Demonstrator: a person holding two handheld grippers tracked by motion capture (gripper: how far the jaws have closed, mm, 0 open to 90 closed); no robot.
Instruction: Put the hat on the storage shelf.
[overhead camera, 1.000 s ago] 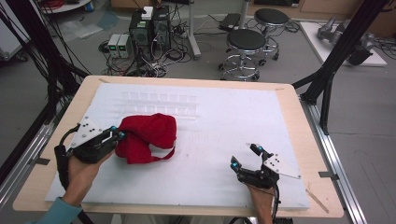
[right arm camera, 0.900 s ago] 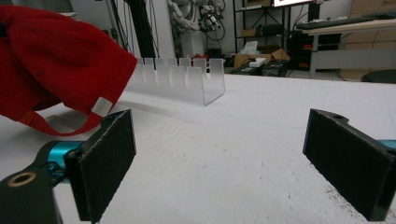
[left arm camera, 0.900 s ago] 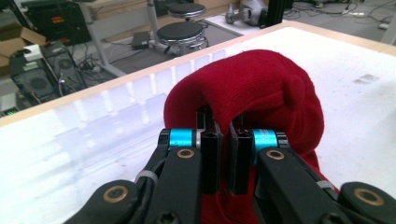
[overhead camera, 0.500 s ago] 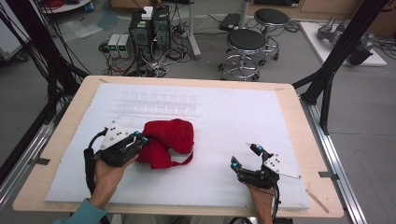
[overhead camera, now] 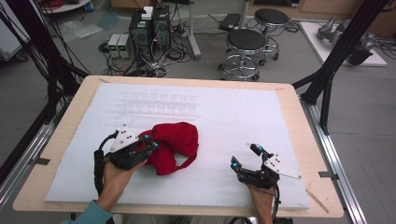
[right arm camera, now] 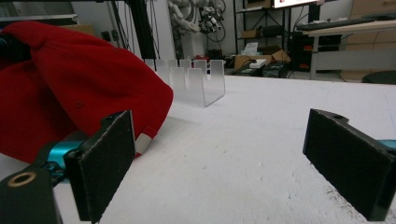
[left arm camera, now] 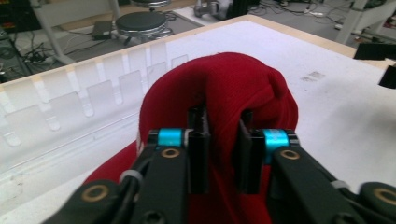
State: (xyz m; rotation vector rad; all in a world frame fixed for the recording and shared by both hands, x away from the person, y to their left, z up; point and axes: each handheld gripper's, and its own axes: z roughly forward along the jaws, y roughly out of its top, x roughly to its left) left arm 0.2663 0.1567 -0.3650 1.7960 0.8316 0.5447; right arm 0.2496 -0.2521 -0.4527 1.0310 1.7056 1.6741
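Observation:
A red knitted cap [overhead camera: 170, 145] lies bunched on the white foam board [overhead camera: 233, 116], left of centre. My left gripper [overhead camera: 150, 143] is shut on a fold of the red cap [left arm camera: 224, 93], and both jaws pinch the cloth. The red cap [right arm camera: 70, 93] also shows at the left of the right gripper view. My right gripper [overhead camera: 243, 157] rests near the board's front right edge, apart from the cap. Its jaws [right arm camera: 224, 158] stand wide open with nothing between them.
A clear plastic slotted rack [overhead camera: 159, 105] stands on the board behind the cap, also seen as the rack [left arm camera: 84, 98] and the rack [right arm camera: 191, 79]. Wooden table rim [overhead camera: 308, 140] surrounds the board. Stools [overhead camera: 247, 44] and computer boxes [overhead camera: 140, 28] stand on the floor beyond.
My left gripper has carried the red cap to the right, toward the board's middle. The right gripper has stayed in place, open.

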